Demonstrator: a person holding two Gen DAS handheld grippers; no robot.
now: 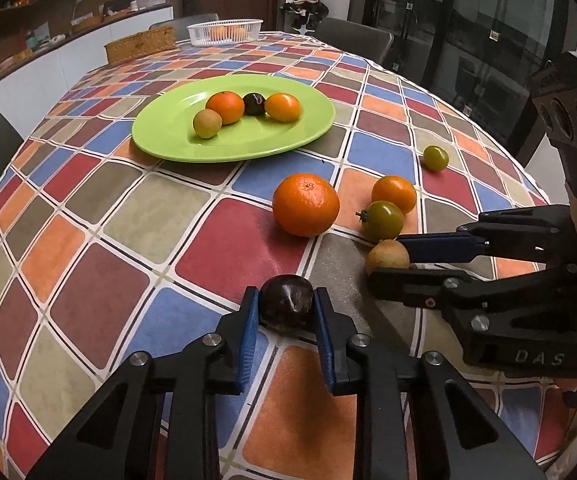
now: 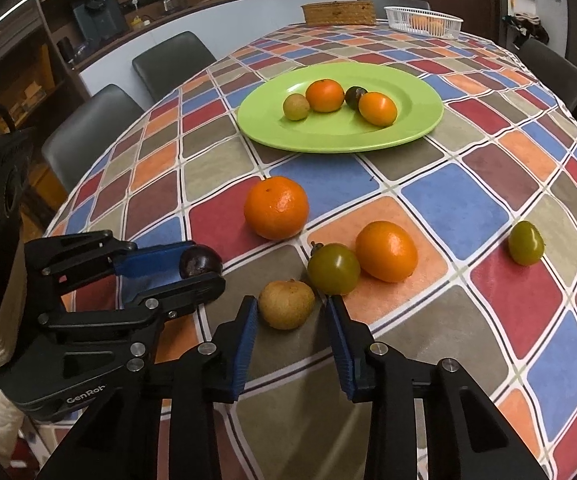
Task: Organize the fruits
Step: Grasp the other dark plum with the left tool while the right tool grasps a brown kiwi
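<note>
The step in hand appears to be a two-handed pickup of loose fruit for transfer to the green plate (image 1: 312,128), which is lying well ahead of both grippers and already carrying four fruits.

The left gripper (image 1: 287,307) is closing its blue pads on the dark plum (image 1: 287,304); both pads are touching the fruit's sides, so a grasp is judged to be made. Whether the plum is lifting off the tablecloth (image 1: 88,216) cannot be told.

The right gripper (image 2: 291,312) is standing open, its fingers straddling the tan round fruit (image 2: 286,304), with a gap showing on each side (wider on its right). Nothing is held there yet.

Both grippers are reaching forward, low over the table and close beside one another, fingers pointing toward the plate.

Just ahead of the right gripper a green tomato (image 2: 333,268) and a small orange (image 2: 386,251) are sitting touching each other; a large mandarin (image 2: 276,207) is sitting further ahead to its left, and a second green tomato (image 2: 526,243) well off to its right.

The next move is judged to call for closing the right fingers squarely on the tan fruit without nudging the neighbouring tomato, then carrying both fruits forward to bare plate surface.
</note>
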